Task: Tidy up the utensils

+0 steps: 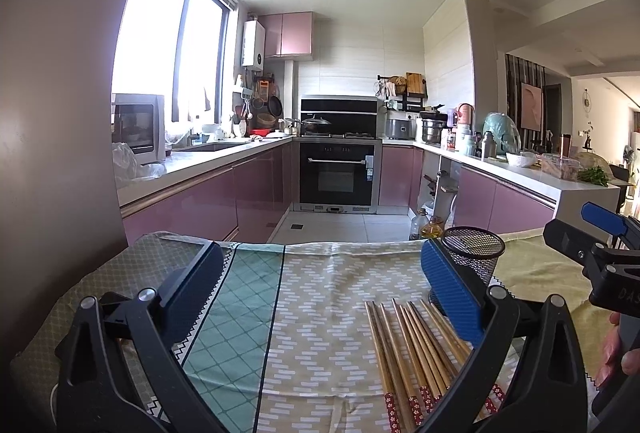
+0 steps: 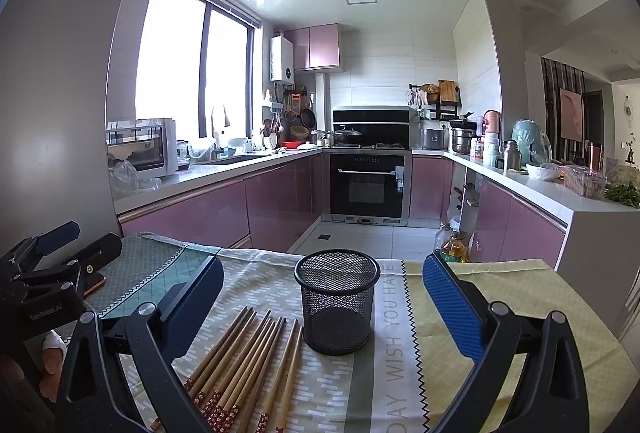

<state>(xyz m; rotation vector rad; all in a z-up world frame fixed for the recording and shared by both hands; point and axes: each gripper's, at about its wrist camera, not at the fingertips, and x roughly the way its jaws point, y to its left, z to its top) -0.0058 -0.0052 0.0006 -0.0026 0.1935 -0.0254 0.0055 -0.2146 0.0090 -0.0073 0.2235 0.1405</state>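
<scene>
Both claws are held spread wide with nothing between the fingers: the left claw (image 1: 322, 281) and the right claw (image 2: 324, 297). A bundle of wooden chopsticks (image 2: 248, 361) is laid flat on the cloth-covered surface (image 2: 500, 297), just beside the upright black mesh holder (image 2: 337, 307), on its left.

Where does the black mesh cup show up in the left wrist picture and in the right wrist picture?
Left wrist: mesh cup at right of centre, partly behind the blue finger.
Right wrist: mesh cup near centre, in full view, empty.
Shared landmark: the chopsticks lying on the cloth beside it.
</scene>
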